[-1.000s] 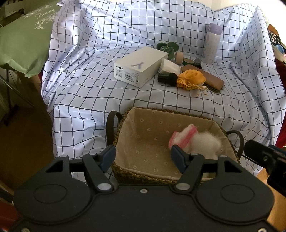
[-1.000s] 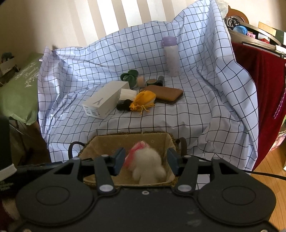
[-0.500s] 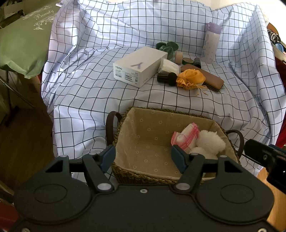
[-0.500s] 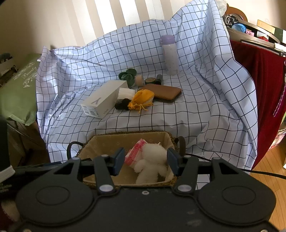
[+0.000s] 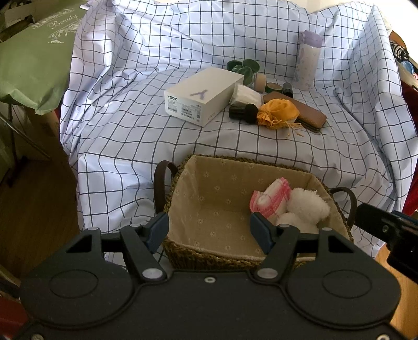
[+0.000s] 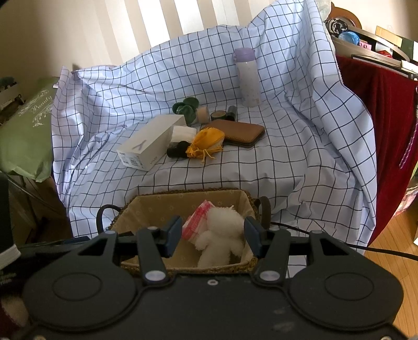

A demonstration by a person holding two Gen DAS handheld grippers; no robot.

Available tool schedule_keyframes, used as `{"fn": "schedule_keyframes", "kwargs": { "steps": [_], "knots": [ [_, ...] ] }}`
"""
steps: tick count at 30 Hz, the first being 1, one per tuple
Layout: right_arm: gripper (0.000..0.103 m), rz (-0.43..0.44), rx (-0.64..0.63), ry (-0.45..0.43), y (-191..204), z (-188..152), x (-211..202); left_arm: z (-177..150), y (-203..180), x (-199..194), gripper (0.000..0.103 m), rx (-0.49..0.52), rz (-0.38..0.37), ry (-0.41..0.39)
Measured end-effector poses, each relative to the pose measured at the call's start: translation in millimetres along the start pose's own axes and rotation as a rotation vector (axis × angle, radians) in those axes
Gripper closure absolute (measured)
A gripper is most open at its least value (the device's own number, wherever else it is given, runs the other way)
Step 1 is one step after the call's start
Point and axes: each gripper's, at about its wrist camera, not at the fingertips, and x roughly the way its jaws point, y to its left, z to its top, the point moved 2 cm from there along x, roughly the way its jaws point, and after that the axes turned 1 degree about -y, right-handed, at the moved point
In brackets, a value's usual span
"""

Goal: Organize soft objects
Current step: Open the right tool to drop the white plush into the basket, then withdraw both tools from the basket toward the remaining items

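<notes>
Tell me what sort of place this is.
Probably a lived-in room at home: a checked sheet draped over furniture, a wood floor, vertical blinds, and a lined wicker basket holding soft things.

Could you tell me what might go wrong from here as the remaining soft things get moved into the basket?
The orange pouch lies against the black cylinder and the brown case; grabbing it could nudge them, or catch its loose drawstring.

The white tissue pack is wedged behind the white box, so access looks tight.

The basket sits at the seat's front edge; a push might tip it off.
</notes>
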Motion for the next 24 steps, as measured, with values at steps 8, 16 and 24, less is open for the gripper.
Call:
{"fn": "schedule_keyframes", "kwargs": {
  "steps": [8, 16, 24],
  "knots": [
    [0.05, -0.011, 0.016, -0.002, -4.9, 2.9, 1.8, -0.8, -0.7, 0.3, 0.038, 0.005, 0.002, 0.0],
    [0.05, -0.038, 0.031, -0.025, -7.9, 8.0, 1.9, -1.4, -2.5, -0.7, 0.038, 0.011, 0.003, 0.0],
    [0.05, -0.048, 0.07, -0.047, -11.0, 12.9, 2.2, -1.7, -3.8, -0.9, 0.038, 0.019, 0.004, 0.0]
  ]
}}
